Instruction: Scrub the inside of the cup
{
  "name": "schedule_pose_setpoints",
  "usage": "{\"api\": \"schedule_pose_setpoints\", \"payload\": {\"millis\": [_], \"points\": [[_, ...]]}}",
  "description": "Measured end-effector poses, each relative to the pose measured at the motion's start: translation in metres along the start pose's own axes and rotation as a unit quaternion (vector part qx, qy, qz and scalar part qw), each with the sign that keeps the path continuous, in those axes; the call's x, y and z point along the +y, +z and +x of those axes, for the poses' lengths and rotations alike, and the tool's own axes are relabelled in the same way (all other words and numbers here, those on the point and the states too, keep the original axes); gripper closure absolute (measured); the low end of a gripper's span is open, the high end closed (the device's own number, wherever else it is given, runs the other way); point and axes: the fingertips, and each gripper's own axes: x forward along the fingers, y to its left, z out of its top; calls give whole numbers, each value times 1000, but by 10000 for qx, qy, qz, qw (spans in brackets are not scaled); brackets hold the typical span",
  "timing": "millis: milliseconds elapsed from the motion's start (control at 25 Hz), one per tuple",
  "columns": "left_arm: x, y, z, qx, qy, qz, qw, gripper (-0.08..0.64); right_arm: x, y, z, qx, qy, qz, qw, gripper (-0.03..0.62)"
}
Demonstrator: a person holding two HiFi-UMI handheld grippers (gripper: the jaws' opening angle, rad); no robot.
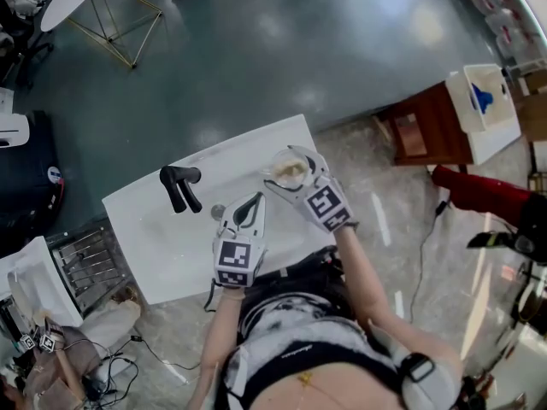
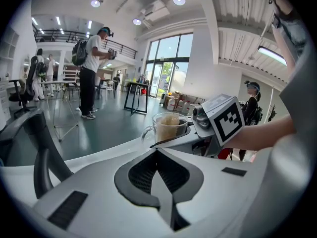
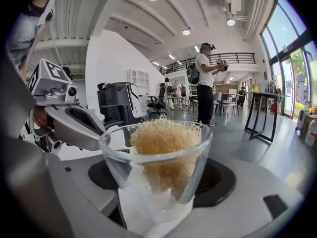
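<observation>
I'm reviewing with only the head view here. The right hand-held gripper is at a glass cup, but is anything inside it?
Observer: Yes. In the right gripper view a tan fibrous scrubber fills the cup, which the right hand-held gripper grips.
Operator: Is the left one holding anything?
Observer: No. Its own view shows the left hand-held gripper shut, with nothing between the jaws.
Operator: Has the cup a handle?
Observer: Yes, a clear handle shows in the left gripper view.

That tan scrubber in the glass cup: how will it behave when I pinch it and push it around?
The scrubber looks like a loose fibrous wad, so probably light and springy, squashing rather than resisting. It fills the glass cup to the rim, so it may drag on the wall. The smooth glass could twist in the right gripper.
</observation>
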Motion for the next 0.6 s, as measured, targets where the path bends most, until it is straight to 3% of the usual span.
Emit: {"api": "schedule_pose_setpoints", "payload": {"millis": [600], "points": [[2,-11,29,266,-222,-102,9993,560,-41,-29,36,204,-234,118,9994,193]]}}
